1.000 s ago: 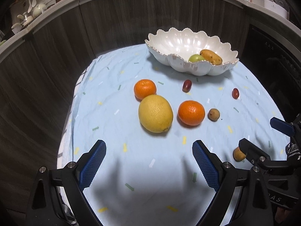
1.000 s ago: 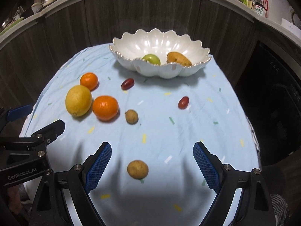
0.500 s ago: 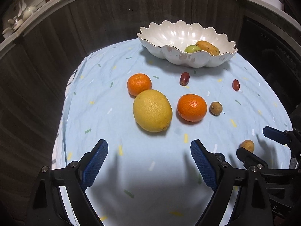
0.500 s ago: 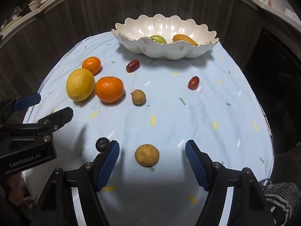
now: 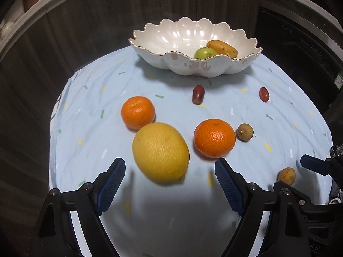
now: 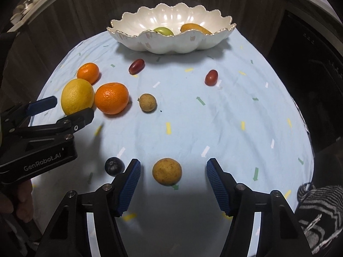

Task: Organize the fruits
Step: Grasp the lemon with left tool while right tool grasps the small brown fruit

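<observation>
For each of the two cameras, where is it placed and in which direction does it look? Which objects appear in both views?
Left wrist: sits on the left gripper, looks forward over the lemon toward the scalloped bowl; its open blue fingers show, and the right gripper at the right edge.
Right wrist: sits on the right gripper, looks forward over a small yellowish-brown fruit toward the bowl; the left gripper and a hand show on the left.
Shared: bowl, lemon, two oranges, two red grapes, blue tablecloth.
</observation>
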A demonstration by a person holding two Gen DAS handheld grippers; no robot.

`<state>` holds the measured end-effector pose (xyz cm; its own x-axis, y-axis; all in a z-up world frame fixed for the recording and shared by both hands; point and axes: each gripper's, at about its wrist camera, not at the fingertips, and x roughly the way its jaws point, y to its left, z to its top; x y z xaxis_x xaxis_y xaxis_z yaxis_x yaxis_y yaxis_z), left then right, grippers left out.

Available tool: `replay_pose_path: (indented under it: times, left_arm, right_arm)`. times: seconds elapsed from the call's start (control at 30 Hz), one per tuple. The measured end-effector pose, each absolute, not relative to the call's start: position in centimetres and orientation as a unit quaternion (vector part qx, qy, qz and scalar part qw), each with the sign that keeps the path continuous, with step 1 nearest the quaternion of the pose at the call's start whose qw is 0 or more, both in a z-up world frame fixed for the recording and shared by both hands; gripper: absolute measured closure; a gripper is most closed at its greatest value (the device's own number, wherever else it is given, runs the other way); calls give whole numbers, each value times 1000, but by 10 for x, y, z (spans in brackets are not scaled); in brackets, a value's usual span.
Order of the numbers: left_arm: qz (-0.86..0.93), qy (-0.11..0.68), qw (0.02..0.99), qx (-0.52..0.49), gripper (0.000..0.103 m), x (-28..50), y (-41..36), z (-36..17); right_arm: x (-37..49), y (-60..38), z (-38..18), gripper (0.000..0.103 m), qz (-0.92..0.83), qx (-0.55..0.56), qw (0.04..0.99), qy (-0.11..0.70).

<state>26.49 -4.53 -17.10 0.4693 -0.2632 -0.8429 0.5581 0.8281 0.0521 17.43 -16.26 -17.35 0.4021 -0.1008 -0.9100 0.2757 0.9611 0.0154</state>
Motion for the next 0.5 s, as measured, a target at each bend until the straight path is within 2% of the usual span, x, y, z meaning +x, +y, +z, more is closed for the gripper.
replay_pose_path:
  times: [0.1, 0.4, 0.5]
  left_arm:
    - [-255, 450, 839, 173, 18, 269, -48, -173]
    - [-269, 452, 831, 180, 28, 274, -49, -179]
    - [-271, 453, 831, 175, 28, 276, -48, -181]
  right_arm:
    - [176, -163, -175, 44, -121, 86, 829, 539]
    - [179, -160, -180, 45, -126, 89, 823, 547]
    - [180, -159, -181, 46, -125, 88, 822, 549]
